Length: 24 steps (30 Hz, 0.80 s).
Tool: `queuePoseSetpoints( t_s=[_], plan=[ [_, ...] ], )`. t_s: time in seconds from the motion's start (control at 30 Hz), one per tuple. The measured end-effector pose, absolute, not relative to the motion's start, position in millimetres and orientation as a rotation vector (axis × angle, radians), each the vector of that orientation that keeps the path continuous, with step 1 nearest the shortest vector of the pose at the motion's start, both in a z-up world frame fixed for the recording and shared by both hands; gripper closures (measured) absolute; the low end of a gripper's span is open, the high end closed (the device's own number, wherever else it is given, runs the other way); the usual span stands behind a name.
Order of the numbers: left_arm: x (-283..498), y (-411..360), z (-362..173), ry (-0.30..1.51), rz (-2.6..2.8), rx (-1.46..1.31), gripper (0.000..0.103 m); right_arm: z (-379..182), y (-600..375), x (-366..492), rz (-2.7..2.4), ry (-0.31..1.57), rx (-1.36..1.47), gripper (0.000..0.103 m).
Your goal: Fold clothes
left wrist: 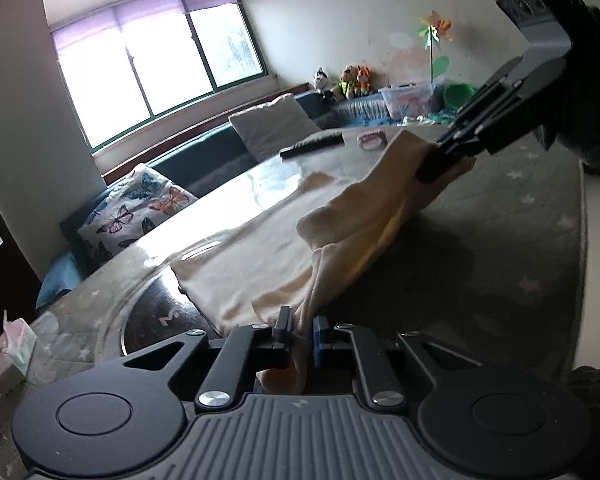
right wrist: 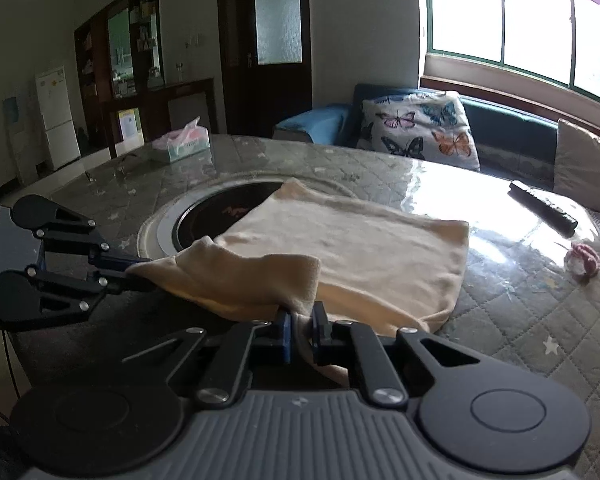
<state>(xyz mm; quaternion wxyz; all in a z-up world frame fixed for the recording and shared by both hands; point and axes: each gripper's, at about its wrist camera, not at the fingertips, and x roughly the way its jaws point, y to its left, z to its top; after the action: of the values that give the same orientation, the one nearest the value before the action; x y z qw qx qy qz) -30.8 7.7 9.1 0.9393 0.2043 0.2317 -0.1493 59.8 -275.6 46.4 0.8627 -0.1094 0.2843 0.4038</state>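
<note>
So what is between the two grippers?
A raised edge of the cream cloth spans from left gripper to right gripper, seen in the right wrist view.

The left gripper (left wrist: 300,330) fills the bottom of its own view: a grey ribbed plate with a small embossed mark at its centre, flanked by two round black discs, each with a raised inner circle. Black linkage bars with triangular cut-outs run forward from the discs, pinned by silver screw heads. One pad is blue, the other black. The right gripper (right wrist: 302,326) is built the same way, with the blue pad on the left of its frame. At the upper right of the left view, its grey angular housing carries a small green light above black fingers (left wrist: 440,166).
</note>
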Motion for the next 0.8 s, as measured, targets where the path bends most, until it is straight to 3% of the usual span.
queuePoseSetpoints(
  t_s=[0.4,0.8],
  plan=[
    [-103.4,11.2,58.3,0.434,-0.339,0.377,0.093,84.1,-305.3,-17.2,0.938,0.553,-0.191,0.095],
    [7.7,27.3,54.7,0.462,-0.265,0.315,0.093,82.3,-278.0,64.3,0.858,0.58,-0.204,0.095]
  ],
)
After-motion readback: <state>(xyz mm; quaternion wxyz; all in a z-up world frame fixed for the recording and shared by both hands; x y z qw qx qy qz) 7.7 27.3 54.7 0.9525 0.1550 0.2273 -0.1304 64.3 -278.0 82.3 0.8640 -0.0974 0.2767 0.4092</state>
